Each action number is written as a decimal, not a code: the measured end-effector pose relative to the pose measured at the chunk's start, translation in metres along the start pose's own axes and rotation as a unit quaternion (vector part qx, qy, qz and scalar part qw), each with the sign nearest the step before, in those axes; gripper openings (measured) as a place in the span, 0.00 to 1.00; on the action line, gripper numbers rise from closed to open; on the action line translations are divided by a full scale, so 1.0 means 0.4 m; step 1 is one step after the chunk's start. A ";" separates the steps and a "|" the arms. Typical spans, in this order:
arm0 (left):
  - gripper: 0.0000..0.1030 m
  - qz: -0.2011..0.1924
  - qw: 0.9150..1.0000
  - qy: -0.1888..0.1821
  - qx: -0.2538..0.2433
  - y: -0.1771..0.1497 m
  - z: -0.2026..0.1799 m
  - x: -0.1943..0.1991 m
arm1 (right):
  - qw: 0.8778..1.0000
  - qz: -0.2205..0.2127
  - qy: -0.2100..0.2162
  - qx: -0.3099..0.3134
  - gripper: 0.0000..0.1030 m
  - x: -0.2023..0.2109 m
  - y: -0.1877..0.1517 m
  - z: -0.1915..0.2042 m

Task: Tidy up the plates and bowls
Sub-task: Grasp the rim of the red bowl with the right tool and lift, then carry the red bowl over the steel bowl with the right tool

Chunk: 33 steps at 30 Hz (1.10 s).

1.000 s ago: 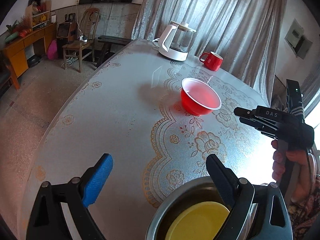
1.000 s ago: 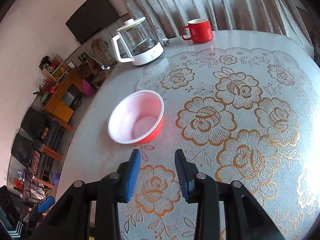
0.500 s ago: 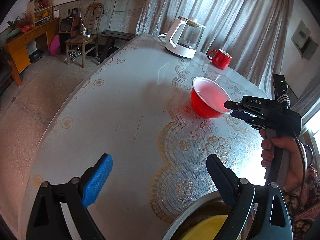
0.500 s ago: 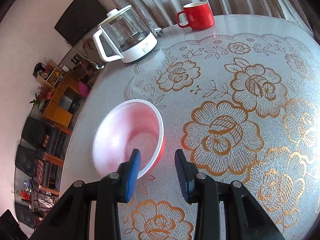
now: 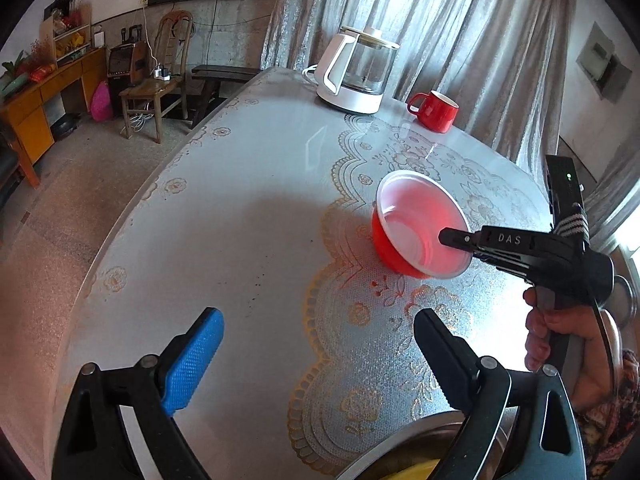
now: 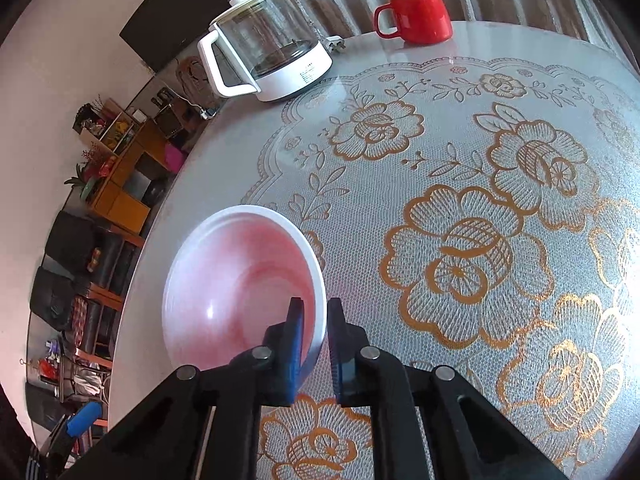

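Note:
A red bowl (image 5: pixel 416 228) with a pale inside (image 6: pixel 240 284) stands on the lace-patterned table. My right gripper (image 6: pixel 318 314) has one finger inside the bowl and one outside. Its jaws are closing, with the near rim pinched between the pads. In the left wrist view the right gripper (image 5: pixel 450 237) reaches over that rim from the right, held by a person's hand (image 5: pixel 548 332). My left gripper (image 5: pixel 318 320) stands wide open above bare tablecloth with nothing between its fingers. Under its right finger, the rim of a metal bowl (image 5: pixel 404 446) with something yellow inside shows at the bottom edge.
A white-based glass kettle (image 5: pixel 356 76) and a red mug (image 5: pixel 436 110) stand at the table's far end by the curtain. The round table's edge (image 5: pixel 132 208) drops off on the left to the floor, with a chair and cabinets beyond.
My right gripper has come down and forward onto the red bowl's near rim, and its fingers have closed on it. The left wrist view has drifted, and the metal bowl has slid almost out of frame.

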State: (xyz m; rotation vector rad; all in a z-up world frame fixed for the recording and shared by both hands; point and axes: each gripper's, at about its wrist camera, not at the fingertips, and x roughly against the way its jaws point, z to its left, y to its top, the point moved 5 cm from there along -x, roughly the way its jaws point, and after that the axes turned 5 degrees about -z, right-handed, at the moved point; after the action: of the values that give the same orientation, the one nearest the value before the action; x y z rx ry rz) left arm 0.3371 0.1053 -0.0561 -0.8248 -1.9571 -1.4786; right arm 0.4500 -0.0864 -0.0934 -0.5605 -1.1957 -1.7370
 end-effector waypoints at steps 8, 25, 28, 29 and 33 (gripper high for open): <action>0.82 0.027 0.999 -0.034 -0.012 0.049 -0.063 -0.084 | 1.000 0.021 0.017 0.013 0.10 0.029 -0.066 0.013; 0.14 0.085 0.995 -0.043 -0.035 0.015 -0.103 -0.173 | 0.999 0.022 0.030 0.020 0.10 0.057 -0.104 0.028; 0.14 0.080 0.995 -0.043 -0.038 0.013 -0.100 -0.159 | 0.999 0.020 0.032 0.019 0.10 0.059 -0.105 0.031; 0.14 0.079 0.995 -0.044 -0.036 0.012 -0.098 -0.153 | 0.999 0.020 0.033 0.019 0.10 0.061 -0.106 0.033; 0.14 0.066 0.996 -0.043 -0.040 0.016 -0.101 -0.124 | 0.999 0.020 0.039 0.015 0.10 0.073 -0.115 0.041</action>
State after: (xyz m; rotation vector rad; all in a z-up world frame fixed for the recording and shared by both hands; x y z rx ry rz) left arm 0.3773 0.0604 -0.0785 -1.0484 -1.8747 -1.4737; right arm 0.3941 -0.0797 -0.0858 -0.4904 -1.1462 -1.6898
